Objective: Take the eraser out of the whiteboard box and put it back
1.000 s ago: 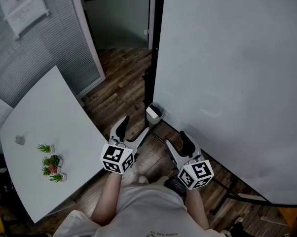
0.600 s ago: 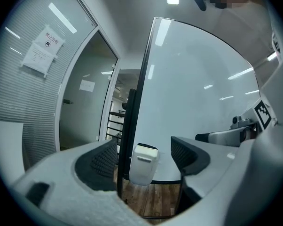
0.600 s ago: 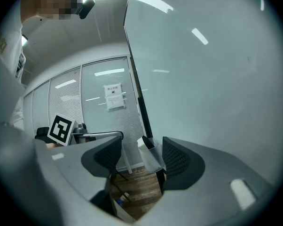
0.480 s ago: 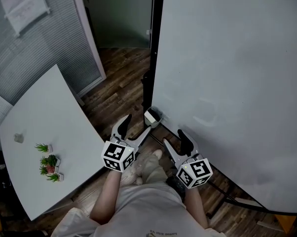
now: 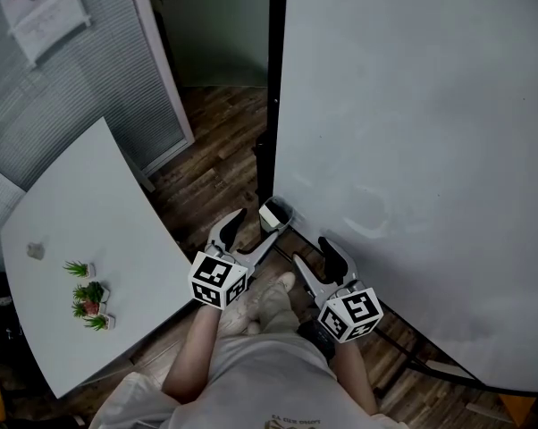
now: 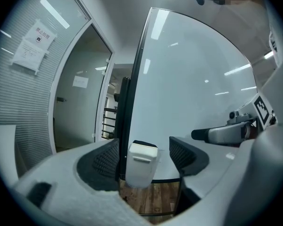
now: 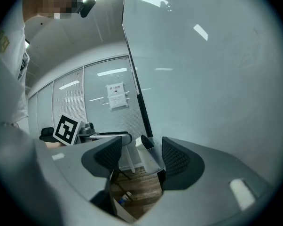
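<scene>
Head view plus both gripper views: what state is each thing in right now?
whiteboard box: mounted upright, top open.
eraser: inside the box, untouched.
left hand-held gripper: open, jaws just closing slightly, box ahead, nothing gripped.
right hand-held gripper: open, empty.

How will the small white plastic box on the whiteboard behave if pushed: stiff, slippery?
The small white plastic box looks rigid and smooth, so probably stiff but slippery. It seems to hang at the edge of the large white whiteboard, so a sideways push might shift it.
</scene>
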The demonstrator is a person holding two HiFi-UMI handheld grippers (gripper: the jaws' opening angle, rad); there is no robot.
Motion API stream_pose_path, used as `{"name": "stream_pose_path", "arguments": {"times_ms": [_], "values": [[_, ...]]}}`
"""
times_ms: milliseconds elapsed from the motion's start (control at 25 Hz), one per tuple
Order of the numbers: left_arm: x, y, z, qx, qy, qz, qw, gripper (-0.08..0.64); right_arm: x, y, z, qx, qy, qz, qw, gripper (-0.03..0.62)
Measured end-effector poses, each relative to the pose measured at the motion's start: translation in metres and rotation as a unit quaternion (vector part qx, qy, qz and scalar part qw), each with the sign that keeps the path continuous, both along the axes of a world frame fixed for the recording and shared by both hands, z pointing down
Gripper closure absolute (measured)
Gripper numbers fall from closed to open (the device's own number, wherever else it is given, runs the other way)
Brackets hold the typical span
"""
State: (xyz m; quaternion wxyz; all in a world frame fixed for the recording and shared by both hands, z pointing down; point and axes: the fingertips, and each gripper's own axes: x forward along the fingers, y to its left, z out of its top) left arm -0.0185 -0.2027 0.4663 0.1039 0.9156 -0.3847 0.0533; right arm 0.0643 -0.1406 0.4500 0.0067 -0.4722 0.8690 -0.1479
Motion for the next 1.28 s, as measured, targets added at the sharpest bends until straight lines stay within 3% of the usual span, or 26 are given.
{"name": "stream_pose_path", "arguments": {"times_ms": [680,960,1280], "values": [[0.026,-0.016,0.013,0.011,-0.037,0.061,0.9974,0.249,-0.006,-0.022,0.011,-0.021,-0.007,-0.010,1.000,0.324],[0.029,-0.025,0.019,0.014,-0.048,0.062,0.9969,0.272,-0.008,-0.029,0.015,-0.027,-0.016,-0.016,0.999,0.324],[0.035,-0.026,0.016,0.042,-0.065,0.065,0.9949,0.296,-0.009,-0.031,0.013,-0.021,-0.027,-0.022,0.999,0.325]]}}
